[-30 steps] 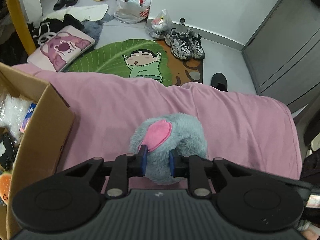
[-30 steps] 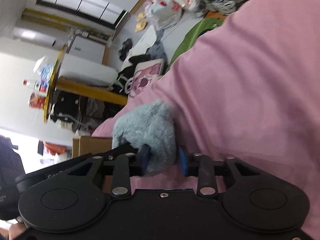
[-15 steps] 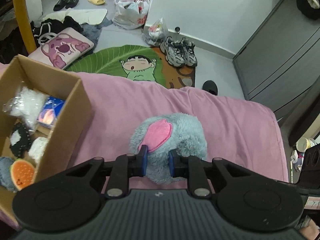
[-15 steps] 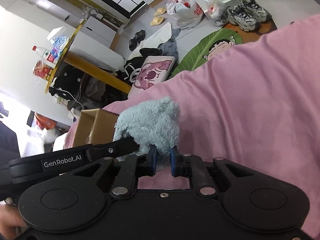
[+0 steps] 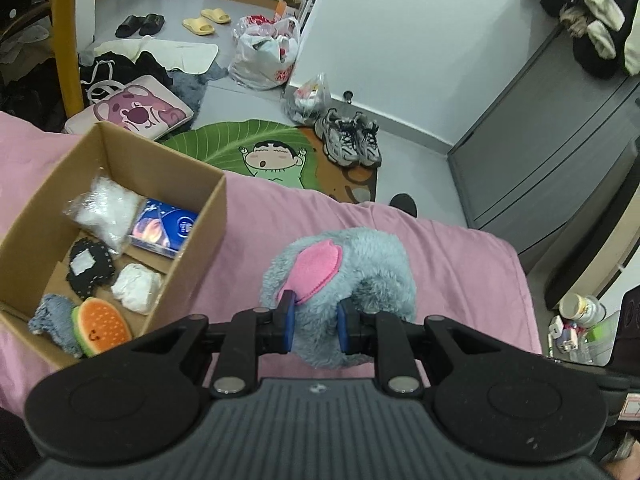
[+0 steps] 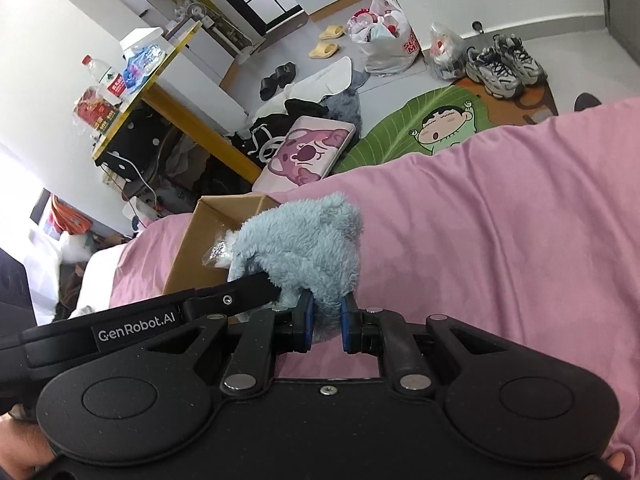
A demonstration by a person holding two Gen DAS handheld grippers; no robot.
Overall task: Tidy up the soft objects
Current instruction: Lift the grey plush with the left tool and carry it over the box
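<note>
A: What has changed against the earlier pictures, biggest thing first?

B: The pink bed cover [image 5: 460, 264] now lies lower under both cameras. The cardboard box [image 5: 200, 236], only partly seen a second ago, now shows its whole open top at the left in the left wrist view.

A: And the toy?

B: The grey-blue plush toy [image 5: 360, 272] hangs above the bed cover, just right of the box and off the sheet, where a second ago it sat on it. Its pink ear [image 5: 316, 266] faces up toward the left wrist camera. Its long axis I cannot tell, since it is bunched into a rounded lump.

A: The grippers?

B: The left gripper [image 5: 315, 322] is clamped on the plush toy's fur, blue pads pressed in on both sides. The right gripper [image 6: 325, 322] pinches the toy's lower edge, its pads now closed in, where a second ago they stood wide. In the right wrist view the left gripper's finger enters the fur from the left.

A: Inside the box?

B: A clear bag of white stuffing [image 5: 106, 210], a blue packet [image 5: 166, 230], and a watermelon-slice toy [image 5: 102, 326].
</note>
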